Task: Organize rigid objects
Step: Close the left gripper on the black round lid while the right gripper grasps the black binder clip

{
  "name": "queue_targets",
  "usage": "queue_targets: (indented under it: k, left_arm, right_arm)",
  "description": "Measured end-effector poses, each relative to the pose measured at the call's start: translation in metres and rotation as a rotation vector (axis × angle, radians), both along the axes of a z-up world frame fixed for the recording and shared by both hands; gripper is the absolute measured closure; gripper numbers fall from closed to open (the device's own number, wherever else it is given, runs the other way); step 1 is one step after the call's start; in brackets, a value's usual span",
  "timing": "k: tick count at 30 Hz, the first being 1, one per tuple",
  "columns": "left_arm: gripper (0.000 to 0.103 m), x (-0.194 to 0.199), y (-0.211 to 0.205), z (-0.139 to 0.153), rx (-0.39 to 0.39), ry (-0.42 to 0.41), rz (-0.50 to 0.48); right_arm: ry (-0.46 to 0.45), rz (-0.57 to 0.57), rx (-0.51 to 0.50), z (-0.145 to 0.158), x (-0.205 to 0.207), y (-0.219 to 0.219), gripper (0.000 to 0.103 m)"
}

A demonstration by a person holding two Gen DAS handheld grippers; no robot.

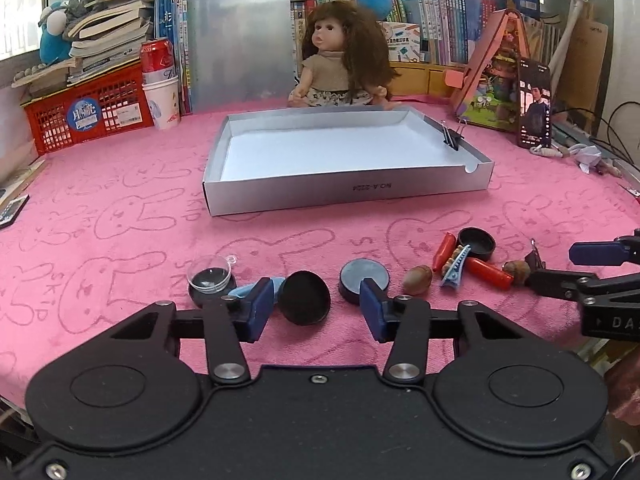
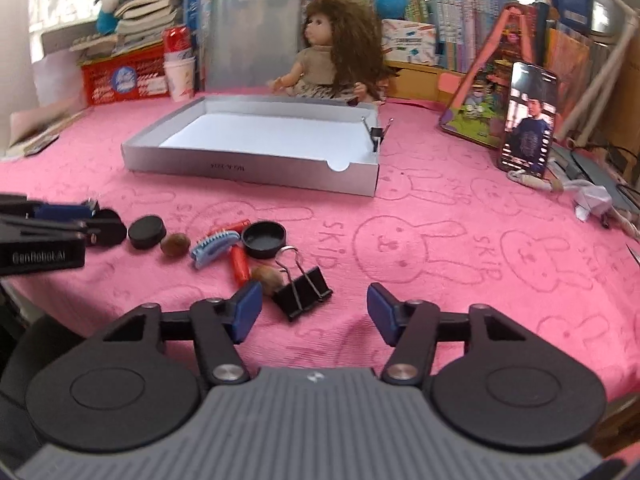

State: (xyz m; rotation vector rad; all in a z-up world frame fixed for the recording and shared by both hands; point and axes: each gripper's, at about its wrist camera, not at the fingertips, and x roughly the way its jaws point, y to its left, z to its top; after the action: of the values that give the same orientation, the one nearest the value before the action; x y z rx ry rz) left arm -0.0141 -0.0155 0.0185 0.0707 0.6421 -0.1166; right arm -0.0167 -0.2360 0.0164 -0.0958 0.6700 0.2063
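Left hand-held gripper [image 1: 316, 310] jaws apart around a black lid [image 1: 304, 298]; right hand-held gripper [image 2: 314, 312] apart, binder clip [image 2: 303, 290] at eleven o'clock.

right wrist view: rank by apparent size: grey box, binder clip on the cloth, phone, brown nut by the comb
1. grey box
2. phone
3. binder clip, though it sits nearest the camera, so its look is inflated
4. brown nut

Bright window daylight, soft shadows, fisheye-bent edges, right wrist view blurred.
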Motion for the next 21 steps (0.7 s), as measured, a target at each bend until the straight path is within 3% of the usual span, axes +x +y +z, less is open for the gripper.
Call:
queue_targets:
  k: [11, 13, 15, 17, 21]
  left_arm:
    - [0.058, 0.0, -0.006, -0.009, 0.06, -0.024, -0.025]
    - [0.061, 0.0, -0.007, -0.01, 0.066, -0.029, -0.031]
    - [0.076, -0.001, -0.008, -0.011, 0.079, -0.035, -0.032]
    - [0.081, 0.0, -0.008, -0.011, 0.088, -0.041, -0.024]
    - [0.083, -0.001, -0.005, -0.008, 0.066, -0.039, -0.026]
  right_arm:
    - [0.033, 0.184, -0.045, -0.007, 0.019, -0.007, 0.048]
    - [0.036, 0.199, -0.027, -0.006, 0.021, -0.009, 0.053]
    - [0.031, 0.201, -0.022, -0.006, 0.021, -0.009, 0.065]
    - [0.025, 0.187, -0.023, -0.005, 0.022, -0.006, 0.064]
    - [0.007, 0.173, 0.003, -0.002, 0.018, -0.002, 0.065]
